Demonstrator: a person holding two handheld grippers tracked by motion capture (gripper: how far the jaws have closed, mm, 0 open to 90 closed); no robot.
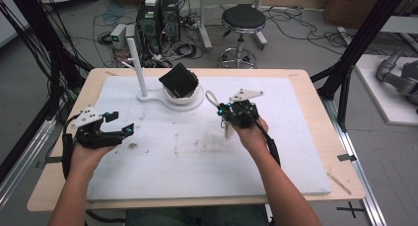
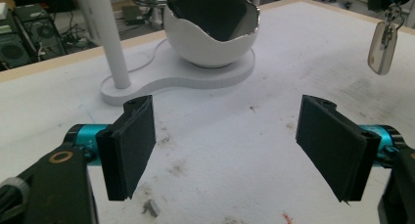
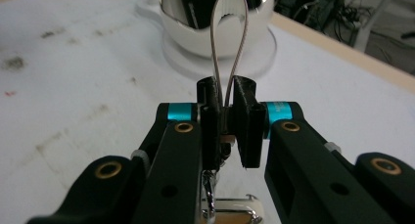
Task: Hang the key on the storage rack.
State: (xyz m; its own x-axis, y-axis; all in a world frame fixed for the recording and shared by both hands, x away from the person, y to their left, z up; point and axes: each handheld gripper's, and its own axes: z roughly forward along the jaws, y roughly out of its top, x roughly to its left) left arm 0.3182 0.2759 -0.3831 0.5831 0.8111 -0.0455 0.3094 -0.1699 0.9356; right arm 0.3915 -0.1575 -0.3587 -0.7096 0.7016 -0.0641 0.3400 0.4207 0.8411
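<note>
My right gripper (image 1: 223, 110) hangs above the white mat (image 1: 207, 152), right of centre, shut on a thin looped strap (image 3: 229, 38). The loop (image 1: 212, 97) sticks out past the jaws. A pale tag (image 2: 382, 48) dangles on a metal clip below the gripper (image 3: 226, 94). My left gripper (image 1: 121, 122) rests low at the mat's left side, open, with bare mat between its pads (image 2: 227, 145). A white stand (image 1: 148, 96) with an upright pole (image 1: 137, 63) and an egg-shaped cup (image 2: 210, 43) stands at the back. A black block (image 1: 178, 80) sits tilted in the cup.
The wooden table edge (image 1: 325, 112) frames the mat. Small crumbs (image 1: 132, 145) and smudges lie on the mat. Beyond the table are a round stool (image 1: 242, 19), computer boxes (image 1: 156, 18) and loose cables on the floor.
</note>
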